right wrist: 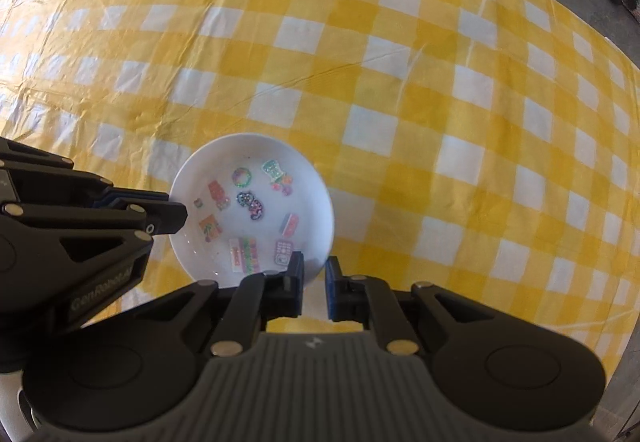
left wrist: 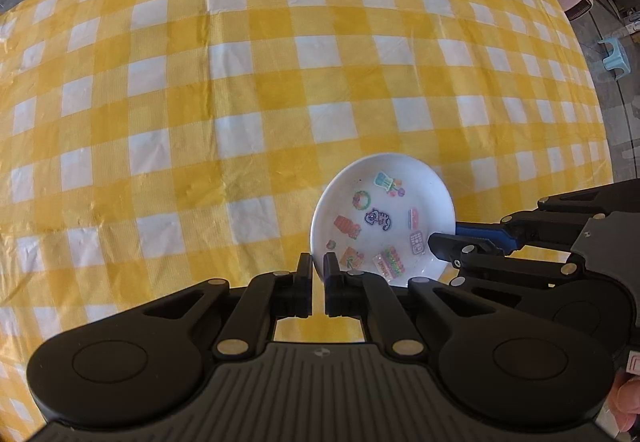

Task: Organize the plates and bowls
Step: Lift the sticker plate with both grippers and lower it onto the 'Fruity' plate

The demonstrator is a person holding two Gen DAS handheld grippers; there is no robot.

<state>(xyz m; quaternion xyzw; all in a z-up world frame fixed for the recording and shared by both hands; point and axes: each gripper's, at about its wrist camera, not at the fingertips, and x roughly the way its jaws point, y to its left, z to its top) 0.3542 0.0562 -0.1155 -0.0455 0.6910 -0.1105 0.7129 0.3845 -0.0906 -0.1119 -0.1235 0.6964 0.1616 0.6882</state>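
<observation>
Both tongs gripped one white plate (left wrist: 384, 218) by its rim: left tongs (left wrist: 319, 266) on one side, right tongs (right wrist: 315, 270) on the opposite, above the checked table (left wrist: 240, 82) near its front edge.

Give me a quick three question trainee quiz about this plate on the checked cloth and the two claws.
1. True or false: both claws grip the rim of the white plate.
2. What decorates the inside of the plate? A) stickers B) food C) nothing
3. Fill in: the plate sits over a yellow and white checked ____.

Key:
1. True: the left claw and the right claw each pinch the rim, on opposite sides.
2. A
3. Tablecloth
</observation>
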